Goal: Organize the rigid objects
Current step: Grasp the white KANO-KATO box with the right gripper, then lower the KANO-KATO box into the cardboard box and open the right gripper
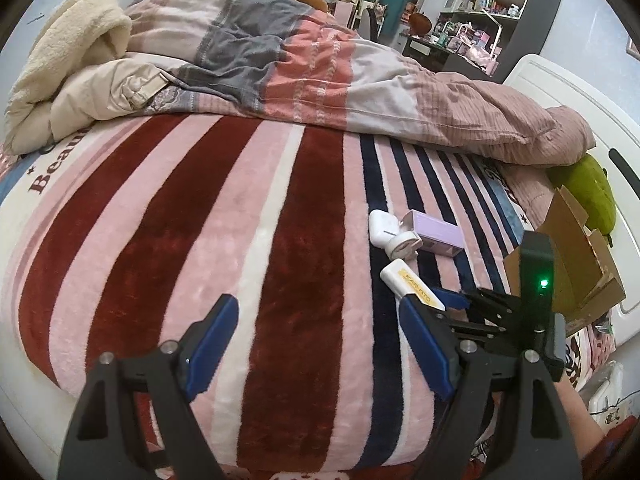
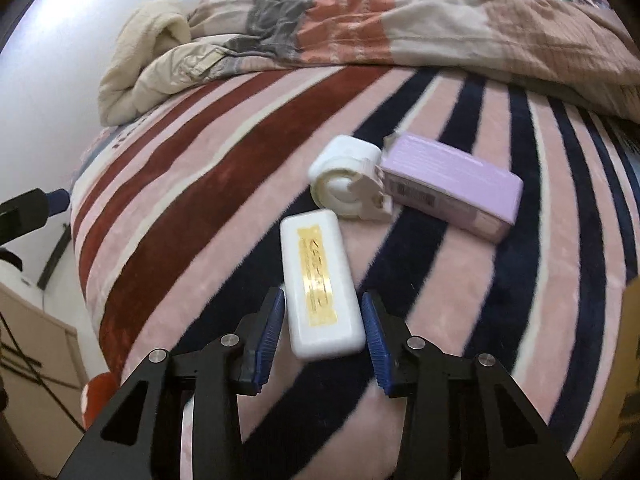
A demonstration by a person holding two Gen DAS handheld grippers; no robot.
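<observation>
Right gripper [image 2: 324, 330] down over the white case [image 2: 320, 288], 1 blue pad on each side, tiny gaps showing, so not squeezing yet. Long side of case running straight ahead between the jaws. Left gripper [image 1: 316, 344] wide open, empty, farther away.

Right gripper [image 2: 323, 326] straddles the white case [image 2: 318, 286] on the striped blanket [image 2: 200, 200]

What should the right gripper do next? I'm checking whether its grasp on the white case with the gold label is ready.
Probably finish closing. The white case lies flat on the striped blanket, with its near end between the right gripper pads, but a small gap shows on each side. Once the pads press it, lifting looks safe: the tape dispenser lies clear of it.
</observation>
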